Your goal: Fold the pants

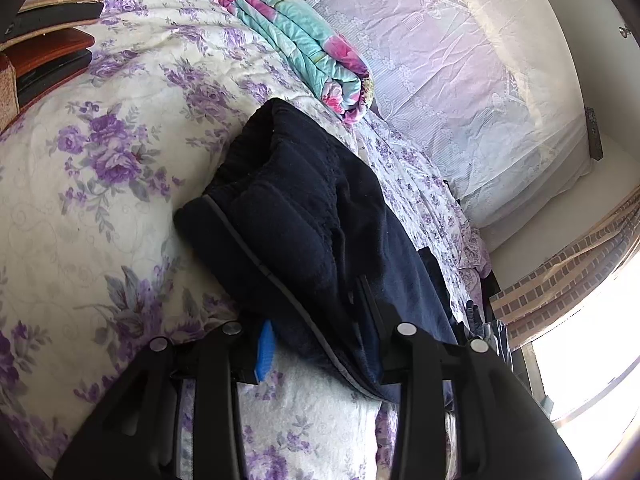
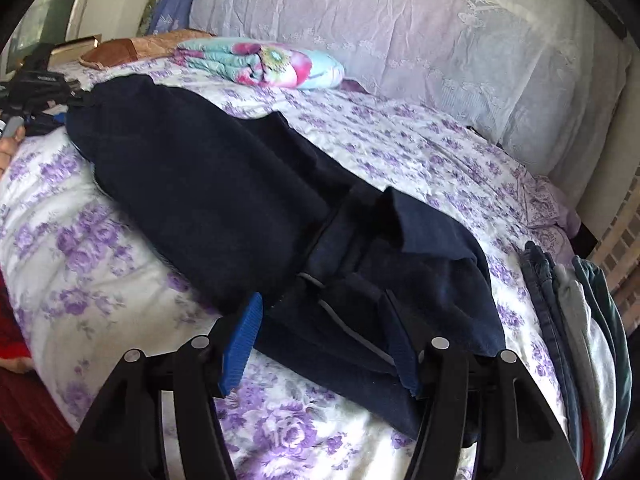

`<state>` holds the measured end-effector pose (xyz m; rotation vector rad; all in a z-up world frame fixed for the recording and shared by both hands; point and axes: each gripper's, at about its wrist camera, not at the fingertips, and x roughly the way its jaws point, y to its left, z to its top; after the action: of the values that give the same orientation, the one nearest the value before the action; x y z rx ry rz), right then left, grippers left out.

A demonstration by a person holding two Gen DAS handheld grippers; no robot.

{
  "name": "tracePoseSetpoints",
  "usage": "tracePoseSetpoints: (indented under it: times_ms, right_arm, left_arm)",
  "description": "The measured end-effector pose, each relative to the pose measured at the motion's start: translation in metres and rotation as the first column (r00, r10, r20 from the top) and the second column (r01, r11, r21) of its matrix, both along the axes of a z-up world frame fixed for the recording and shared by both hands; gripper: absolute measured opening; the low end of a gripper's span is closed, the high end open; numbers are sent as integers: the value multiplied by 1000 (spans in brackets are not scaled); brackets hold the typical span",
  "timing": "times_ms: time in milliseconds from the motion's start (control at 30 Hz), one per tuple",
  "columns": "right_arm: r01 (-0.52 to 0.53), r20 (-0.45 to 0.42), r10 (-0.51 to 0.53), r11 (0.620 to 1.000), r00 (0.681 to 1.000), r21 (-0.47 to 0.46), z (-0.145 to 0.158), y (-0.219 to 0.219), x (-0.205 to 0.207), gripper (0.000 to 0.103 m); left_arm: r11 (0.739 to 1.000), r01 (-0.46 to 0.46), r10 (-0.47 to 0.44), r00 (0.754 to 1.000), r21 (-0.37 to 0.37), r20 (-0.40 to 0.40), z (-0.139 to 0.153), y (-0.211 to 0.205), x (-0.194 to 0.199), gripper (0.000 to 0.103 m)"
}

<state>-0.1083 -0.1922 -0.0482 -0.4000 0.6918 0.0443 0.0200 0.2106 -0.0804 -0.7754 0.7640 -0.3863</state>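
Dark navy pants lie folded lengthwise on a bed with a purple-flowered cover. In the left wrist view my left gripper straddles the thick near edge of the pants. Its blue pad sits just beside the cloth and its jaws are a little apart. In the right wrist view the pants run from the far left to the near right. My right gripper is open over their folded near end, with cloth between the fingers and neither pad pressing.
A folded teal and pink quilt lies behind the pants, before a lace-covered headboard. Folded clothes are stacked at the bed's right edge. A hand and black gear show at the far left. A brick-patterned curtain hangs by a bright window.
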Motion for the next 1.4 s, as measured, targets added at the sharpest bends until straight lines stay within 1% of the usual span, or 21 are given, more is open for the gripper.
tracePoseSetpoints:
  times_ms: [67,167,200,333,400,467,533,600,633,667,733,800,833,933,1000,1100,1200,1233,1267,1333,1400]
  right_arm:
    - [6,-7,-6,999,1000,35,-2,-6,2,61]
    - [8,2,-8,996,1000,88,8,-16,0,27]
    - [11,1,-11,991,1000,134,14,-24,-1,22]
    - [95,85,-113,977,990,193,48,-66,-8,17]
    - [195,127,-240,936,962,294,72,-116,-19,16]
    - [348,161,-425,865,891,361,89,-178,-37,16]
    - [515,138,-605,759,784,399,86,-238,-55,11]
    - [738,28,-797,570,603,361,61,-303,-80,13]
    - [775,-19,-831,511,557,372,50,-319,-92,13]
    - [759,-71,-832,462,550,458,38,-332,-114,13]
    - [682,-78,-803,446,591,580,26,-329,-143,17]
    - [668,-52,-782,494,622,557,26,-311,-143,22]
    - [639,-27,-750,543,661,545,28,-294,-136,23]
    - [522,11,-619,672,786,526,38,-250,-96,46]
    - [447,36,-530,748,847,490,45,-217,-65,59]
    - [332,29,-381,837,924,434,37,-163,-16,67]
    - [349,-89,-341,866,936,358,10,-144,22,73]
    - [372,-136,-347,859,928,352,-2,-148,29,73]
    - [373,-157,-339,832,928,410,-2,-156,28,73]
    - [391,-102,-394,780,913,489,12,-174,9,75]
    - [431,-60,-464,758,884,489,17,-187,-11,81]
  left_arm:
    - [1000,1,-1,1000,0,0,0,0,1,35]
    - [1000,2,-2,1000,0,3,0,0,-1,35]
    - [1000,2,-2,1000,0,3,0,0,-1,35]
    - [1000,3,-3,1000,-4,7,1,0,-1,35]
    - [1000,4,-4,1000,-5,9,1,0,-2,35]
    - [1000,5,-5,1000,-5,9,1,0,-2,35]
    - [1000,6,-6,1000,-8,11,1,1,-2,36]
    - [1000,9,-9,1000,-14,17,1,2,-3,37]
    - [1000,11,-10,1000,-15,18,0,2,-3,37]
    - [1000,10,-10,1000,-13,18,1,2,-4,37]
    - [1000,8,-8,1000,-7,16,1,2,-4,37]
    - [1000,6,-6,1000,-3,13,1,1,-3,37]
    - [1000,5,-5,1000,-3,12,1,2,-3,37]
    - [1000,2,-2,1000,3,9,1,1,-4,37]
    - [1000,0,0,1000,20,10,2,-1,-5,39]
    - [998,-8,8,1000,56,3,4,-5,-6,40]
    - [995,-25,27,999,94,-21,8,-6,-9,44]
    - [995,-31,34,999,95,-32,10,-6,-11,47]
    - [996,-40,43,998,75,-47,13,-2,-14,57]
    - [999,-46,46,997,2,-55,22,6,-22,74]
    - [998,-55,53,998,-37,-45,33,13,-30,90]
